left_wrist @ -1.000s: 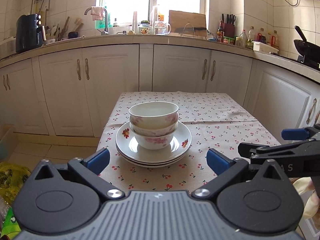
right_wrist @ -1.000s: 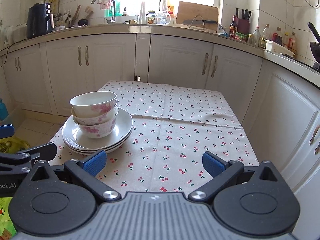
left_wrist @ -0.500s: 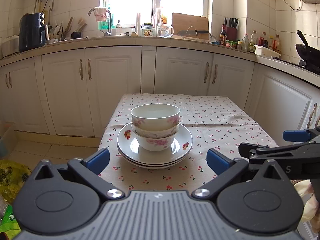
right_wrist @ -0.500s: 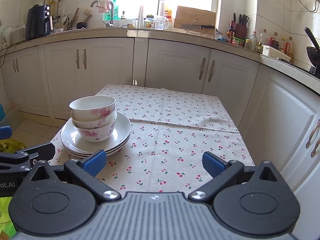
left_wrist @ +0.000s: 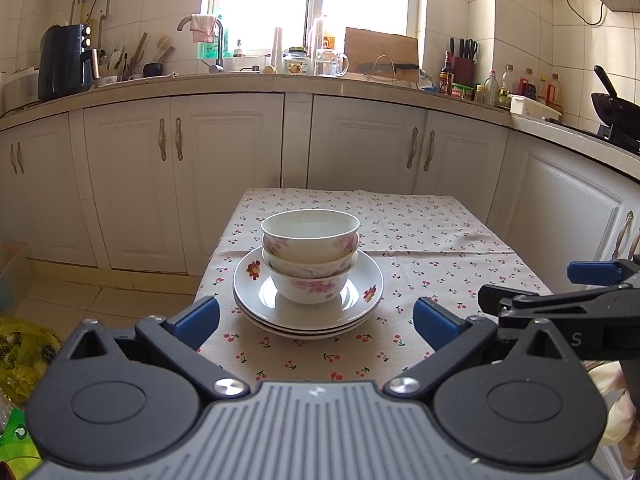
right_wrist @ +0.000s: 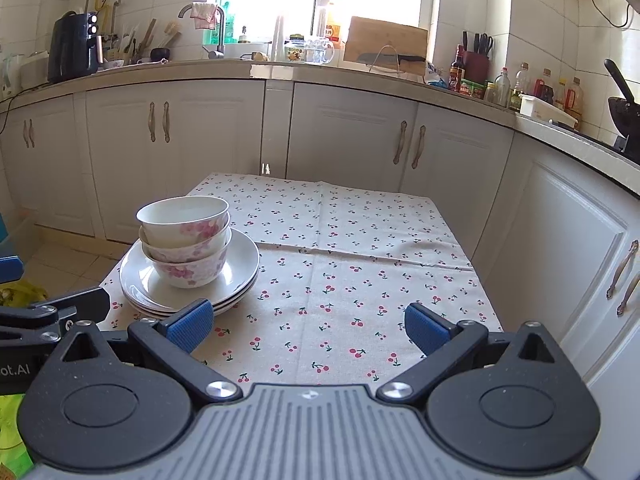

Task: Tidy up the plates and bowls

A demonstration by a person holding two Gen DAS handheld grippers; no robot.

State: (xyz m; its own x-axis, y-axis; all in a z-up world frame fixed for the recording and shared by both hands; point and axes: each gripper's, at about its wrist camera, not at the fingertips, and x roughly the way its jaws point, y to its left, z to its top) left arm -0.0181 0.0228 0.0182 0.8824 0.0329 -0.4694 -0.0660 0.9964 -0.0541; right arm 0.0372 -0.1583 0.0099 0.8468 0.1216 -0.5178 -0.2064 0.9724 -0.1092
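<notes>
Three white bowls with pink flowers (left_wrist: pixel 310 256) are nested on a stack of white plates (left_wrist: pixel 362 280) near the front left of a table with a cherry-print cloth (left_wrist: pixel 420 236). My left gripper (left_wrist: pixel 316 322) is open and empty, just in front of the stack. My right gripper (right_wrist: pixel 307 326) is open and empty, over the cloth to the right of the bowls (right_wrist: pixel 184 240) and plates (right_wrist: pixel 240 258). The right gripper also shows at the right edge of the left wrist view (left_wrist: pixel 560 292).
White kitchen cabinets (left_wrist: pixel 224 168) and a cluttered counter (left_wrist: pixel 304 80) stand behind the table. Cabinets (right_wrist: pixel 568 232) run close along the table's right side. A yellow bag (left_wrist: pixel 20 352) lies on the floor at the left.
Both grippers have pulled back and risen slightly, so the stack sits a little farther off. Bowls and plates have not moved. Both jaws stay open.
</notes>
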